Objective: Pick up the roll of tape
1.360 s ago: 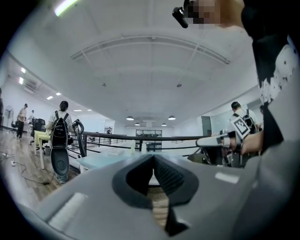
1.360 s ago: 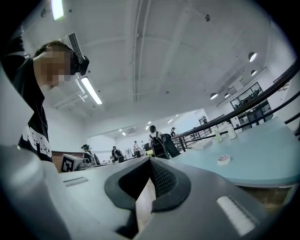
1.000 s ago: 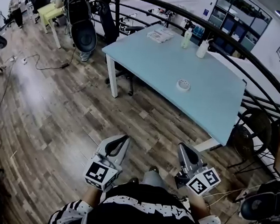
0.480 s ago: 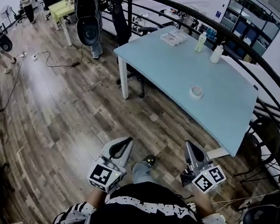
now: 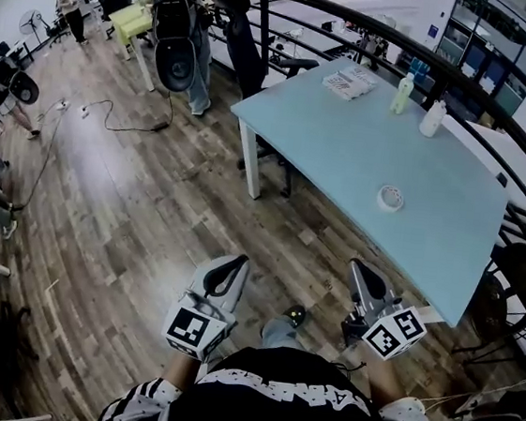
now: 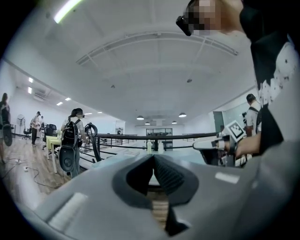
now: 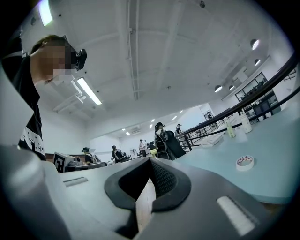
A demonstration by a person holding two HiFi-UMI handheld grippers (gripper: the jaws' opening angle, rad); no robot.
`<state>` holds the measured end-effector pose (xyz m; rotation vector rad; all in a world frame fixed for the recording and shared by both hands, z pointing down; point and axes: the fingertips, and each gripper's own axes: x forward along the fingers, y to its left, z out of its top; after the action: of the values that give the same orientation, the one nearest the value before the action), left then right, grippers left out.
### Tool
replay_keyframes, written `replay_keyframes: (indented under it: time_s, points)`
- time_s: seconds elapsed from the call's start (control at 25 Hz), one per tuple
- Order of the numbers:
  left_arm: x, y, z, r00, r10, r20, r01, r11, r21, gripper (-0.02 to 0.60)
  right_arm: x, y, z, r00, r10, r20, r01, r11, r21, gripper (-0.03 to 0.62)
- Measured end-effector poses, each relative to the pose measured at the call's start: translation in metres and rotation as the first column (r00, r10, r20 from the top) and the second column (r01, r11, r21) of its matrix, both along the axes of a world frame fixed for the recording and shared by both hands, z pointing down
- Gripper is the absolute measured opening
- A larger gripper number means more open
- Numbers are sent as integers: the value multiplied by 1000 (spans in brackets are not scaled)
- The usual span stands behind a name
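So the roll of tape (image 5: 390, 198) is lying flat on the light blue table (image 5: 347, 139), toward its right side and nearer the near edge than the far one. Nothing is touching it. At the far edge of the table there's a greenish bottle (image 5: 403, 93) and a white bottle (image 5: 433, 118) just beside each other, plus a stack of papers (image 5: 348, 82) to their left, all well apart from the tape. A dark railing (image 5: 378, 29) curves round behind the table. Both tools are held low and close to the person, over the wooden floor (image 5: 130, 218) and well short of the table. The left gripper (image 5: 228, 265) is on the near left and the right gripper (image 5: 361, 275) on the near right, both pointing roughly toward the far side. In the left gripper view the left gripper (image 6: 153, 161) has its jaws pressed together at the tips with nothing between them. It's the same in the right gripper view, where the right gripper (image 7: 150, 164) is closed up and empty. That view also catches the tape (image 7: 244, 162) off to the right on the tabletop, with the two bottles farther back by the railing.
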<state>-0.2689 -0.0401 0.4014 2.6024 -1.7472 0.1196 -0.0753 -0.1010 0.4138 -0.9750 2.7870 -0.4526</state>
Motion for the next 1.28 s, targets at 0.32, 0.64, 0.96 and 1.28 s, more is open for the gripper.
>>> replay_keyframes:
  time_s: [0.32,0.64,0.96,1.28]
  points:
    - [2,-56,2,1000,23,9,-23,1000,-14,0,4,-51,14,1000,30,0,-30,999,-26,0]
    - [9,-104,-2,998,63,27,-63,998,-22,0,13,-90,20,998,67,-2,-67,997,-42,-2]
    - [21,-145,-7,995,94,41,-94,995,-22,0,26,-125,24,995,100,-1,-100,994,-51,-2]
    - [45,-194,-3,989,145,40,-144,989,-30,0,48,-165,39,987,146,-63,-149,988,-41,-2]
